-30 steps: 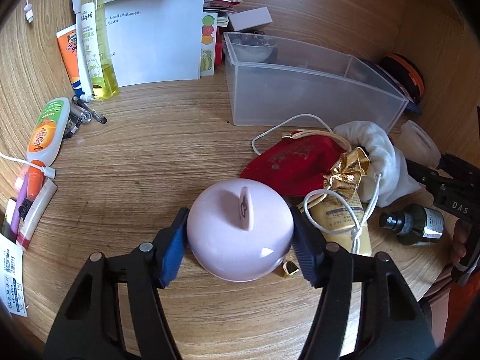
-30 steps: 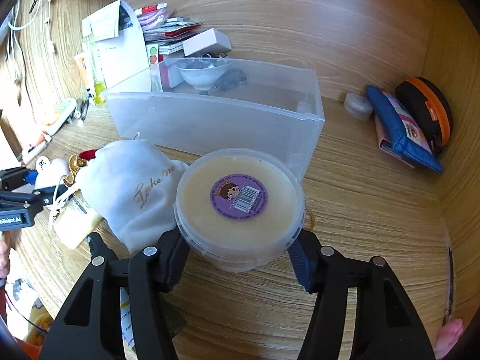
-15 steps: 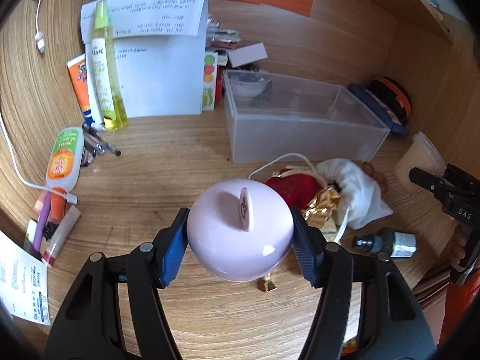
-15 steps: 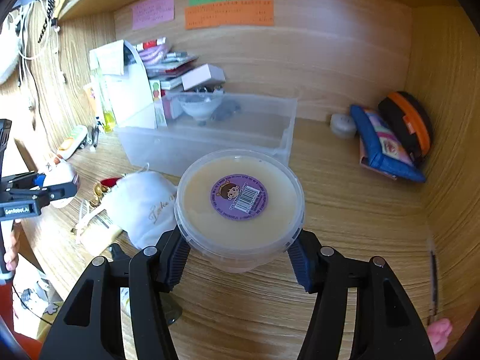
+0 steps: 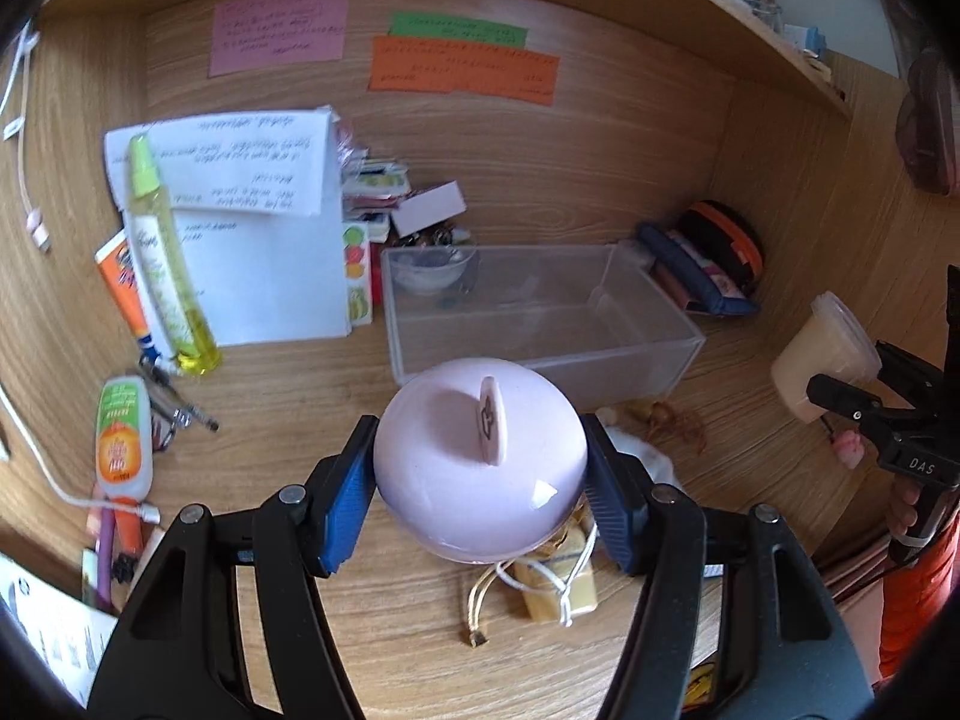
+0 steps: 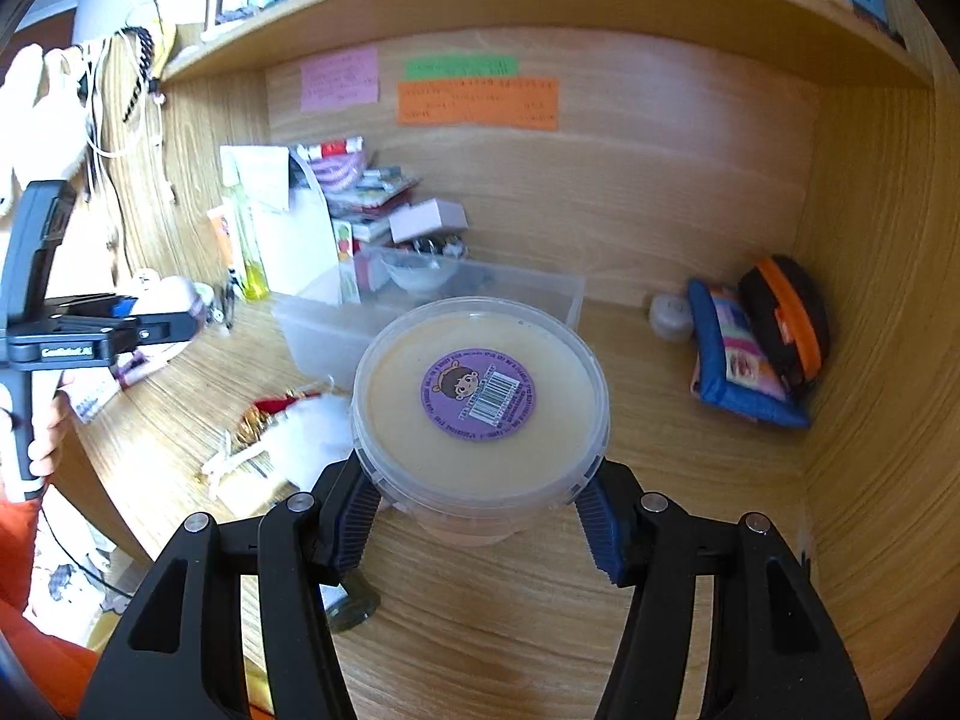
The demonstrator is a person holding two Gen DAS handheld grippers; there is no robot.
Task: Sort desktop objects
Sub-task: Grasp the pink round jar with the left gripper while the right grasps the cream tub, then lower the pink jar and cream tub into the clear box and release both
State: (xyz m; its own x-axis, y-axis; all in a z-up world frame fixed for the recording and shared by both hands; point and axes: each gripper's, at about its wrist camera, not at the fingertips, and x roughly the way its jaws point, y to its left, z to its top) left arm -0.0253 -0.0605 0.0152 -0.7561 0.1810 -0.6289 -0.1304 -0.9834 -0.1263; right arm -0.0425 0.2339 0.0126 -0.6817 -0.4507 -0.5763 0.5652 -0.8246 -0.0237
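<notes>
My left gripper (image 5: 480,480) is shut on a pink apple-shaped object (image 5: 474,462) and holds it well above the desk, in front of the clear plastic bin (image 5: 540,324). My right gripper (image 6: 480,516) is shut on a round cream tub (image 6: 480,402) with a purple sticker on its lid, also lifted above the desk. The tub shows at the right in the left wrist view (image 5: 822,354). The bin (image 6: 432,312) holds a small white bowl (image 6: 417,276) at its far left end. Pouches and cords lie on the desk below both grippers.
A yellow spray bottle (image 5: 168,264), tubes and pens (image 5: 120,438) lie at the left by a white paper stack (image 5: 258,228). A blue pouch (image 6: 738,360) and an orange-black case (image 6: 786,312) sit at the back right. A shelf (image 6: 540,6) overhangs the desk.
Both grippers have risen and pulled back from the desk with their objects still held. The bin and pouches now look smaller and lower in both views.
</notes>
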